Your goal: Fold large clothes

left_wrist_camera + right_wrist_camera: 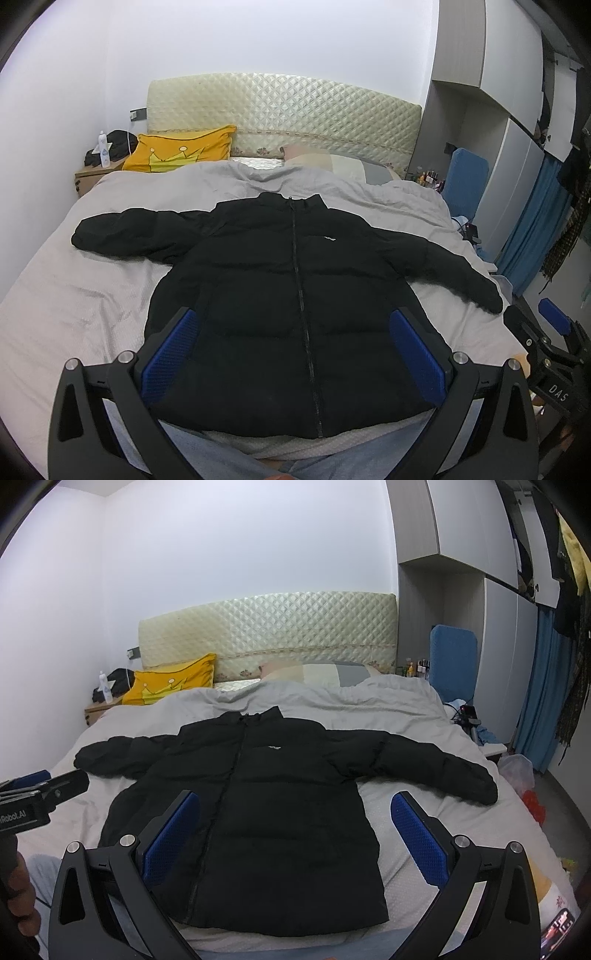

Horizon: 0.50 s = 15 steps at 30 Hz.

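Observation:
A black puffer jacket (280,291) lies flat and zipped on the grey bed (92,295), collar toward the headboard, both sleeves spread out. My left gripper (291,325) is open and empty, held above the jacket's lower front. My right gripper (295,808) is open and empty, above the jacket's (258,805) lower right side and hem. The right gripper also shows at the right edge of the left wrist view (550,332). The left gripper shows at the left edge of the right wrist view (37,797).
A yellow crown pillow (181,149) and a striped pillow (332,162) lie by the quilted headboard (284,110). A nightstand (90,175) with a bottle stands at the back left. A blue chair (452,657), wardrobe (498,646) and floor clutter (524,779) are to the right.

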Motion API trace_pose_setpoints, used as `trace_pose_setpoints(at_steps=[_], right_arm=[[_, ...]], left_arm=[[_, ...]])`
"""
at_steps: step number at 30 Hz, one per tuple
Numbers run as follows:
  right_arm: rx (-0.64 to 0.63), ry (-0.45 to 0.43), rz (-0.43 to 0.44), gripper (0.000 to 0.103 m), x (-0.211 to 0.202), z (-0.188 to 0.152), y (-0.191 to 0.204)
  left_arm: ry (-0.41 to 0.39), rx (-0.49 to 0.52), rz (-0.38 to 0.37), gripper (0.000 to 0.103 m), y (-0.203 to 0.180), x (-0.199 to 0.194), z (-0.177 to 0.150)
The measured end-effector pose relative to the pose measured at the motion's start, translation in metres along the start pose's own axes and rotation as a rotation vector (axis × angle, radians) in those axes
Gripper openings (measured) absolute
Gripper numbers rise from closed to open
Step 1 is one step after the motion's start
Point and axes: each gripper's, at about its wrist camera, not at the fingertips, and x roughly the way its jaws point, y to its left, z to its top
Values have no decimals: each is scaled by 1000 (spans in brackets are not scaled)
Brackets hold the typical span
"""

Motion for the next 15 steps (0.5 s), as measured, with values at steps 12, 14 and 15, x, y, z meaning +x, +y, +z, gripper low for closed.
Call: trace_pose_setpoints(at_steps=[12, 14, 15], right_arm=[[51, -23, -91, 103, 60, 14, -38], [37, -77, -138, 103, 75, 17, -48], [23, -92, -152, 103, 81, 18, -51]], left_arm=[[-34, 4, 27, 103, 27, 59, 30], [-41, -1, 19, 103, 36, 76, 37], [-40, -1, 12, 103, 40, 84, 40]])
